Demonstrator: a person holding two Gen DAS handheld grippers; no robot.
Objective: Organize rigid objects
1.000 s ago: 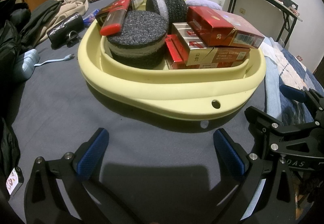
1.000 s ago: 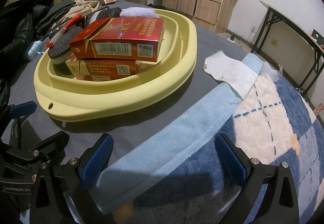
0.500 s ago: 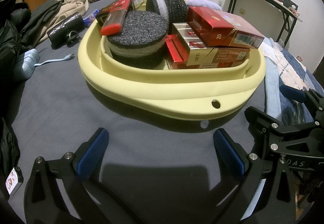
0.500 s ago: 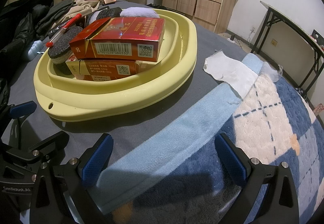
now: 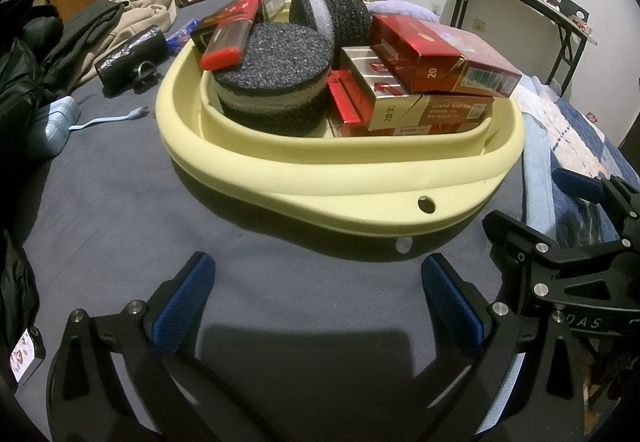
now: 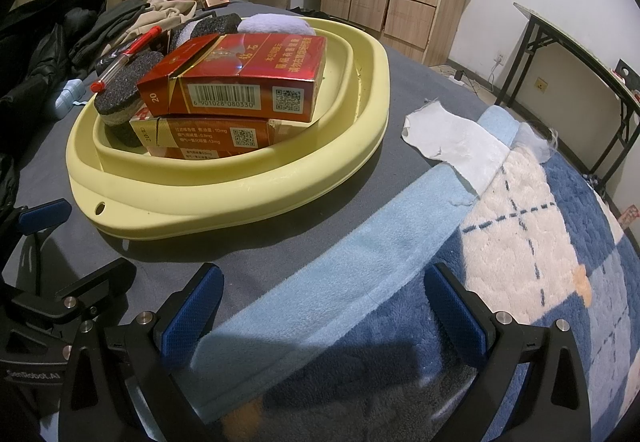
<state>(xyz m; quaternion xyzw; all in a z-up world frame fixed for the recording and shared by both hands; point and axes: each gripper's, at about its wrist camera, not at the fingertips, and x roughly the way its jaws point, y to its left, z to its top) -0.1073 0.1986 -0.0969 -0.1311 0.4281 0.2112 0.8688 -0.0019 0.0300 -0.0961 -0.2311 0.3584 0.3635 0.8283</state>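
Observation:
A pale yellow basin (image 5: 360,178) (image 6: 224,198) sits on the grey bed cover. It holds stacked red cigarette packs (image 5: 432,54) (image 6: 240,82), two round black sponges (image 5: 276,78), a red pen (image 6: 128,56) and a red lighter-like case (image 5: 228,38). My left gripper (image 5: 316,294) is open and empty, a little short of the basin's near rim. My right gripper (image 6: 324,302) is open and empty over the blue blanket, to the right of the basin. The right gripper also shows at the right edge of the left wrist view (image 5: 568,242).
A blue and cream blanket (image 6: 520,242) and a white cloth (image 6: 452,142) lie right of the basin. Clothes (image 5: 100,30), a black pouch (image 5: 128,58) and a blue charger with cable (image 5: 60,118) lie to the left. A folding table (image 6: 580,54) stands at the far right.

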